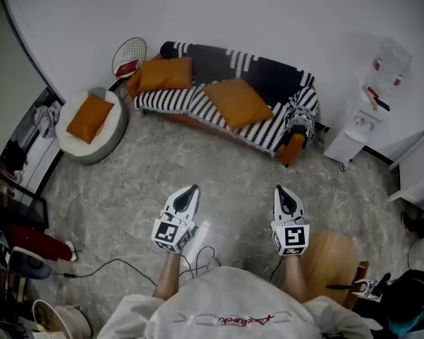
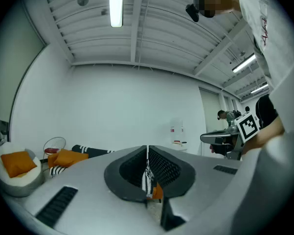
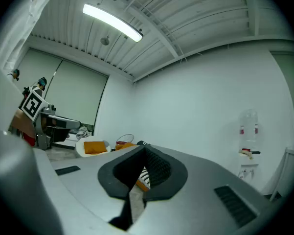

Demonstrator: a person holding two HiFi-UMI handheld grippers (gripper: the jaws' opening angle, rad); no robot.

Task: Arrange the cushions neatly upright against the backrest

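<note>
**White-walled room, grey marbled floor: cushions not yet reached**

Floor [image 1: 226,168]: stone pattern, with a cable trailing at 7 o'clock.
Sofa [image 1: 275,80]: striped throw, at 12 o'clock, well apart from the person.
First orange cushion [image 1: 166,74]: slumped at the sofa's left end.
Second cushion [image 1: 236,103]: flat on the seat.
Third cushion [image 1: 90,116]: on the round pouffe [image 1: 117,119] at 10 o'clock.
Water dispenser [image 1: 367,111]: at 2 o'clock.
Left gripper [image 1: 188,193] and right gripper [image 1: 282,193]: jaws together, nothing held.
Step, as judged: the approach. The next move calls for closing in, parting the jaws and taking a cushion edge.
</note>
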